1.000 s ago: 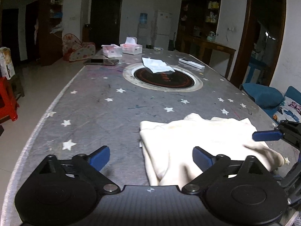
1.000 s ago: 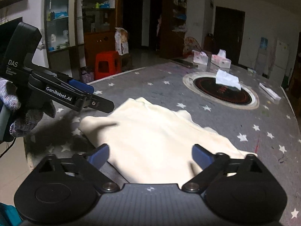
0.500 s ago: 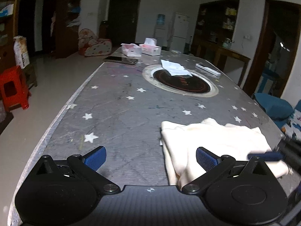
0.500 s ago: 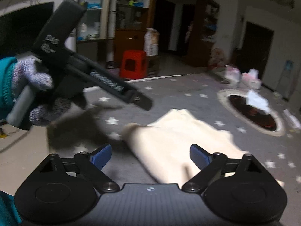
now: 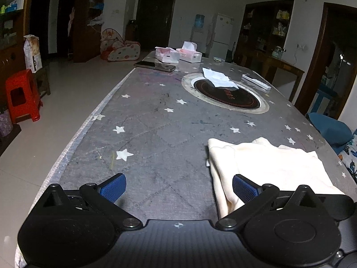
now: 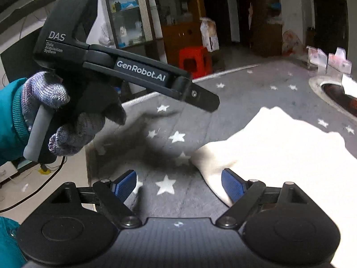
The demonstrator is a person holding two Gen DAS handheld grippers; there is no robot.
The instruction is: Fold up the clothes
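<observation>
A cream garment [image 5: 279,163] lies folded on the grey star-print table [image 5: 156,134], near its front right corner. My left gripper [image 5: 178,185] is open over bare table; its right finger [image 5: 245,189] overlaps the garment's left edge, with no cloth between the pads. In the right wrist view the garment [image 6: 279,145] fills the right side. My right gripper [image 6: 178,185] is open above the table, and the cloth's near corner lies by its right finger [image 6: 232,185]. The left gripper [image 6: 205,101] hangs at upper left, held by a gloved hand [image 6: 44,111].
Two tissue boxes [image 5: 178,53], a dark phone [image 5: 156,65] and a white bar [image 5: 256,81] sit at the far end. A round inset hob [image 5: 225,93] carries a crumpled tissue [image 5: 217,78]. A red stool [image 5: 22,93] stands on the floor left, a blue cushion [image 5: 330,129] at right.
The right gripper has swung left toward the table's edge, so the garment now sits right of its jaws, which have narrowed a little. The left gripper shifted left of the garment.
</observation>
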